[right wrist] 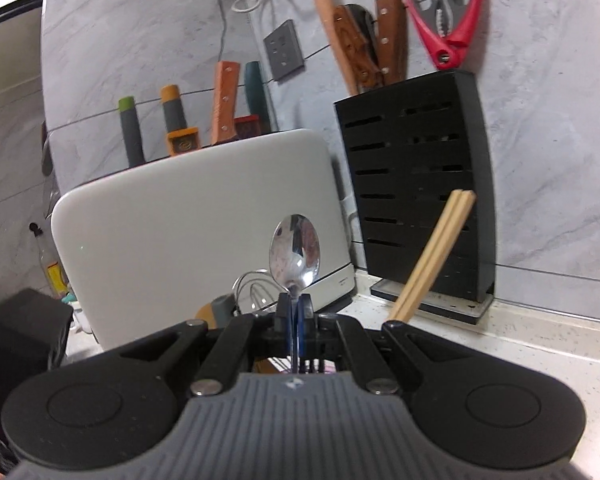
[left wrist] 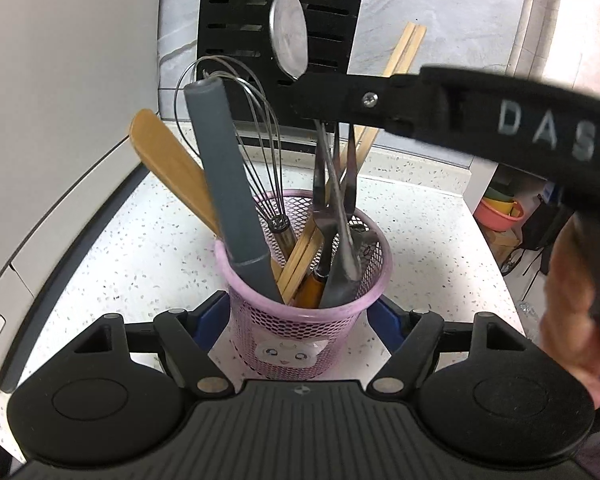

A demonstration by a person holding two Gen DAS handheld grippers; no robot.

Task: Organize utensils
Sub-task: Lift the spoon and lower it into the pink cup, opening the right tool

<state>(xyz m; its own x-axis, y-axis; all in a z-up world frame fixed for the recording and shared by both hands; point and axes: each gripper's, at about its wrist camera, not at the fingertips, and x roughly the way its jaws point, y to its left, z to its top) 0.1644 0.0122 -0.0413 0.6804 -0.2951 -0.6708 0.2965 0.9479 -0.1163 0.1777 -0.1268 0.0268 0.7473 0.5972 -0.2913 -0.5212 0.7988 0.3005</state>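
A pink mesh utensil cup (left wrist: 304, 320) stands on the speckled counter, holding a whisk (left wrist: 244, 128), a wooden spatula (left wrist: 168, 164), a grey handle (left wrist: 224, 172), chopsticks (left wrist: 404, 52) and forks. My left gripper (left wrist: 300, 316) has its blue fingers on both sides of the cup, gripping it. My right gripper (right wrist: 295, 314) is shut on the neck of a metal spoon (right wrist: 295, 252), bowl up; it shows above the cup in the left wrist view (left wrist: 289, 32). The spoon's handle reaches down into the cup.
A black slotted knife block (right wrist: 416, 196) with knives and red scissors (right wrist: 448, 16) stands against the grey wall. A white appliance (right wrist: 196, 216) stands left of it. The counter edge (left wrist: 496, 264) runs on the right.
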